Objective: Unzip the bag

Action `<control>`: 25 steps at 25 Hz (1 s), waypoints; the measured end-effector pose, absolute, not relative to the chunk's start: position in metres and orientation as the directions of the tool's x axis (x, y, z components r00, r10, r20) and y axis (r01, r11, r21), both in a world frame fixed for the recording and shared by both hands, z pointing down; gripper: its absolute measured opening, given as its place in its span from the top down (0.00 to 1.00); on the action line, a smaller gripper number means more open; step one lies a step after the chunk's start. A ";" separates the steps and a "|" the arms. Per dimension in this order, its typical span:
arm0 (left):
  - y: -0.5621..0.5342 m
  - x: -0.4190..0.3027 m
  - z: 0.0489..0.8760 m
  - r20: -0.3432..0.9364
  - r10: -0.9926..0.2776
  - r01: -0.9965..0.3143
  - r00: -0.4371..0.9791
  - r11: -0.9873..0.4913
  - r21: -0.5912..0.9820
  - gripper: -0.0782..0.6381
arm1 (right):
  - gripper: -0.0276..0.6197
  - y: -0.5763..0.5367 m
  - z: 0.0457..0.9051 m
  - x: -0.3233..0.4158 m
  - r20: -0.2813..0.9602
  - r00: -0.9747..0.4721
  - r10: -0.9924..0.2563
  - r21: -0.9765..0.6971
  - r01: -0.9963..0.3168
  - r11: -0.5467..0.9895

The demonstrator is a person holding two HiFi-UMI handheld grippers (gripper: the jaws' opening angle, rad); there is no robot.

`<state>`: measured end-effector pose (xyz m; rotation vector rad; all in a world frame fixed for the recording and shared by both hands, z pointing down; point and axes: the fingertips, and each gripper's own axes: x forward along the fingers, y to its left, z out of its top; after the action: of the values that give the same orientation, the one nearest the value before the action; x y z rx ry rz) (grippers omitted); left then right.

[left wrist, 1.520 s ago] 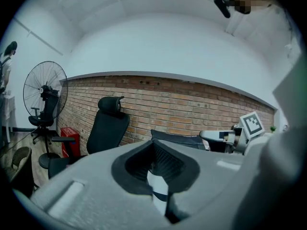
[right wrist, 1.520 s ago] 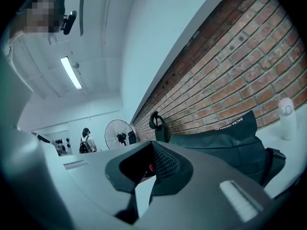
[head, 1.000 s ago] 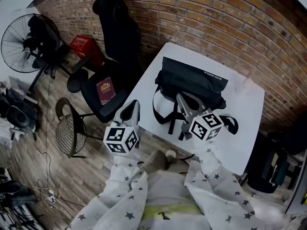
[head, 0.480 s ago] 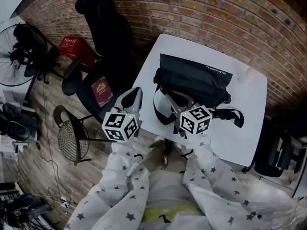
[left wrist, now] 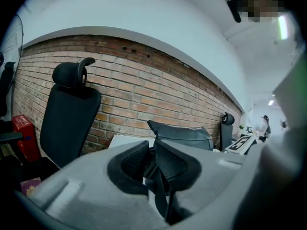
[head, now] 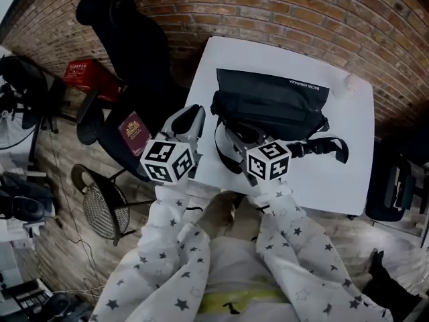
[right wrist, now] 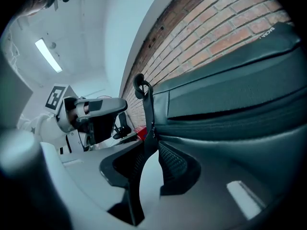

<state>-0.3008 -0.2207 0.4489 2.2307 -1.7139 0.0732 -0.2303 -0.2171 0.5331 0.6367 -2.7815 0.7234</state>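
Note:
A black bag (head: 271, 99) lies zipped on the white table (head: 335, 173), with its strap (head: 220, 151) looping off its left end. My right gripper (head: 231, 136) is at the bag's front left corner and its jaws are opening. In the right gripper view the strap (right wrist: 146, 114) runs down between the parted jaws of the right gripper (right wrist: 151, 150), and the pads are not pressing on it. My left gripper (head: 193, 116) hovers at the table's left edge, apart from the bag. The jaws of the left gripper (left wrist: 151, 150) are opening by a narrow slit, with the bag (left wrist: 180, 135) beyond.
A black office chair (head: 127, 52) stands left of the table with a dark red booklet (head: 132, 127) on its seat. A red crate (head: 90, 79) and a mesh chair (head: 100, 203) are on the wooden floor. A brick wall (head: 301, 5) runs behind. A small pale object (head: 348, 82) sits at the table's far right.
The right gripper has moved left along the bag's front to the strap end, and its jaws have parted. The left gripper has come forward to the table's left edge.

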 end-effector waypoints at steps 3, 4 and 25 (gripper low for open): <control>-0.234 -0.295 0.452 0.232 -0.913 -0.931 0.336 -0.285 0.229 0.82 | 0.77 -0.220 0.542 -0.234 0.311 -0.876 -0.370 -0.421 -0.476 0.772; -0.239 -0.293 0.453 0.229 -0.905 -0.923 0.358 -0.307 0.230 0.80 | 0.76 -0.221 0.545 -0.235 0.315 -0.872 -0.375 -0.420 -0.483 0.769; -0.294 -0.244 0.469 0.237 -0.764 -0.798 0.600 -0.550 0.246 0.62 | 0.88 -0.232 0.564 -0.239 0.409 -0.758 -0.508 -0.173 -0.611 0.773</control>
<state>-0.2443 -0.2938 0.4688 2.5033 -1.2659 0.1455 -0.2390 -0.2324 0.5642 0.8573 -2.6273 0.4248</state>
